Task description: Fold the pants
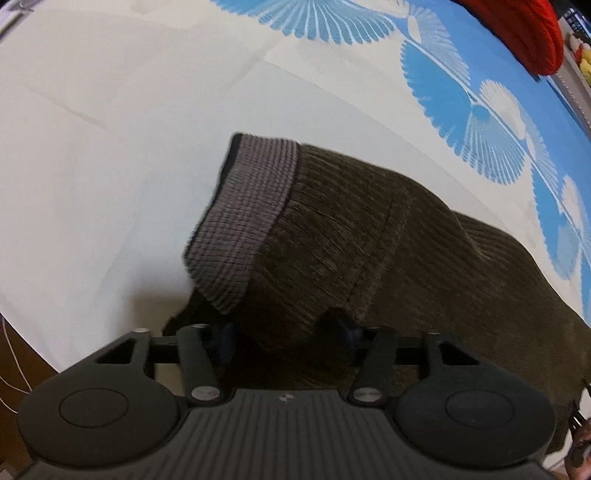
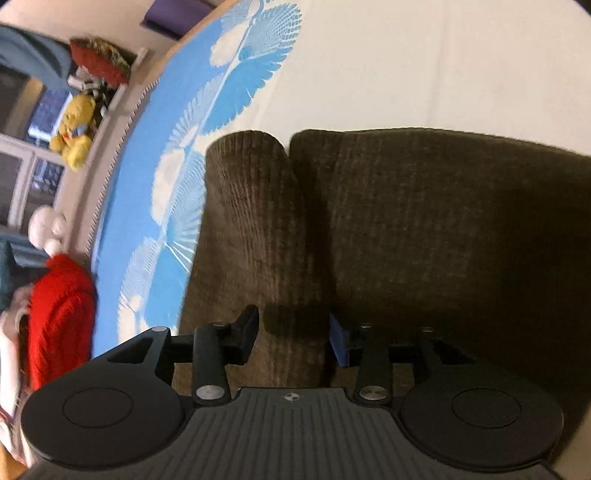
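Note:
Dark olive corduroy pants (image 1: 369, 240) lie on a white and blue bedsheet (image 1: 110, 147). In the left wrist view the grey ribbed waistband (image 1: 247, 221) is lifted and folded over. My left gripper (image 1: 286, 332) has its jaws apart with pants fabric bunched between them, near the waistband. In the right wrist view the pants (image 2: 424, 221) lie spread, with a leg end (image 2: 247, 206) on the left. My right gripper (image 2: 291, 332) is open, its fingers on either side of that leg's fabric.
The sheet's blue fan print (image 2: 207, 147) runs along the bed's edge. A red knitted garment (image 2: 59, 314) lies at that edge, also in the left wrist view (image 1: 524, 33). A yellow plush toy (image 2: 74, 129) sits on a shelf beyond the bed.

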